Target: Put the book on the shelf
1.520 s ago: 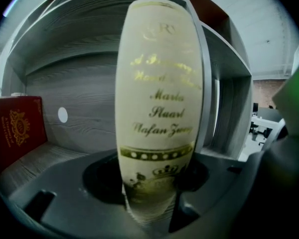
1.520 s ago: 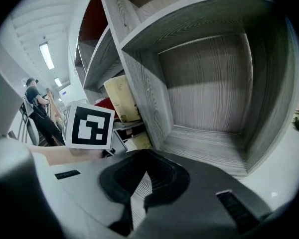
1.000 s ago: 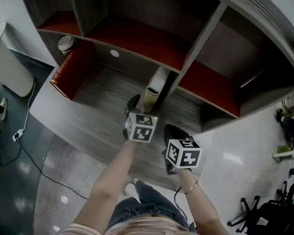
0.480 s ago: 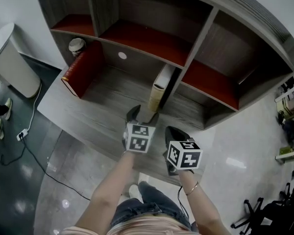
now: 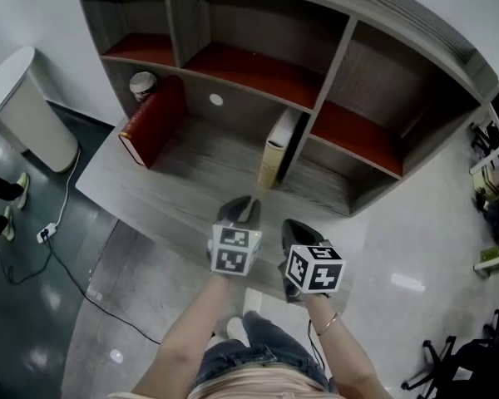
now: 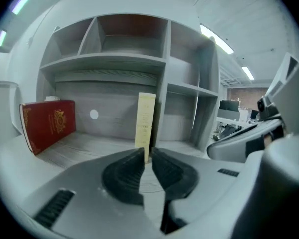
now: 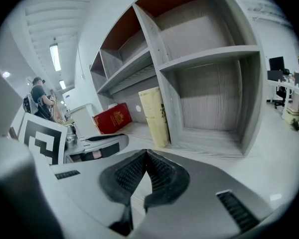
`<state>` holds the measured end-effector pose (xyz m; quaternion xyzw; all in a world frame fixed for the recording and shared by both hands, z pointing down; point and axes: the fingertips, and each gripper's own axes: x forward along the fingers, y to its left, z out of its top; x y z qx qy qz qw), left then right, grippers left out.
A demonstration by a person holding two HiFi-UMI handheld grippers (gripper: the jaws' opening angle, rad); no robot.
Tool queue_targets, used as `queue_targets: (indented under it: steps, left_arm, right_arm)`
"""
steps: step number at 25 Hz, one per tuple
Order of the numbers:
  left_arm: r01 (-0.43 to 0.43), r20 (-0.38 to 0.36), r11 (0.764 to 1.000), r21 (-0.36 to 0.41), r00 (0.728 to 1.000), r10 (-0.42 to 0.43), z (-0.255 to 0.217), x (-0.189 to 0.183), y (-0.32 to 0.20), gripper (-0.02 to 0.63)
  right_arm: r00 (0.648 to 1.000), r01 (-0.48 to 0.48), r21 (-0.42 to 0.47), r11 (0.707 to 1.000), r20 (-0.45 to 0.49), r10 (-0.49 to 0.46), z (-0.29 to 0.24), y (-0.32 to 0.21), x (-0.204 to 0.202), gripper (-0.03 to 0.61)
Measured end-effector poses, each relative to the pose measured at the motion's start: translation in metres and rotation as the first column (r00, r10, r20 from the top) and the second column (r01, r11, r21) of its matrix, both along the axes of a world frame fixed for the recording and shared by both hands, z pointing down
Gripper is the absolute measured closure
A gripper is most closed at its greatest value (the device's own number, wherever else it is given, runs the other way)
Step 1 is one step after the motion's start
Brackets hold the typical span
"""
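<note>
Head view showed the book (image 5: 274, 150) upright on the desk (image 5: 150, 194) against the shelf (image 5: 233, 65) divider (image 5: 331, 77), far of both grippers. The left gripper (image 5: 243, 204) was closing, a narrow gap left and nothing between its jaws. The right gripper (image 5: 293, 223) sat pinched together, empty. Unsupported on its left side, the book might topple leftward. A red book (image 5: 152, 123) and cup (image 5: 142, 84) stood well apart at the left, blocking nothing.

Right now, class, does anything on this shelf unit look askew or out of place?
The red book at the lower left leans tilted rather than standing straight; the cream book stands upright by the divider.
</note>
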<state>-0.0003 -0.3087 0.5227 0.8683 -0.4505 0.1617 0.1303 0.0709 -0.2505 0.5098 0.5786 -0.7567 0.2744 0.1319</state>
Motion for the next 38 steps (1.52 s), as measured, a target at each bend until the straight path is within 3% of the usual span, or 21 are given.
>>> queue_targets:
  steps: [3,24,38]
  left_arm:
    - [0.007,-0.01,1.0,0.011,1.0,-0.007,-0.005,-0.011,0.014,0.6]
    - [0.055,-0.134,0.997,-0.049,0.989,-0.061,-0.05,-0.082,0.116,0.601]
    - [0.123,-0.146,0.99,-0.067,0.981,-0.132,-0.055,-0.135,0.169,0.601]
  right_arm:
    - [0.999,-0.003,0.004,1.0,0.037,0.003,0.0,0.009,-0.007,0.569]
    - [0.989,0.145,0.104,0.984,-0.027,-0.143,-0.021,0.069,-0.072,0.571]
    - [0.98,0.2,0.125,0.972,-0.024,-0.199,-0.029,0.102,-0.107,0.571]
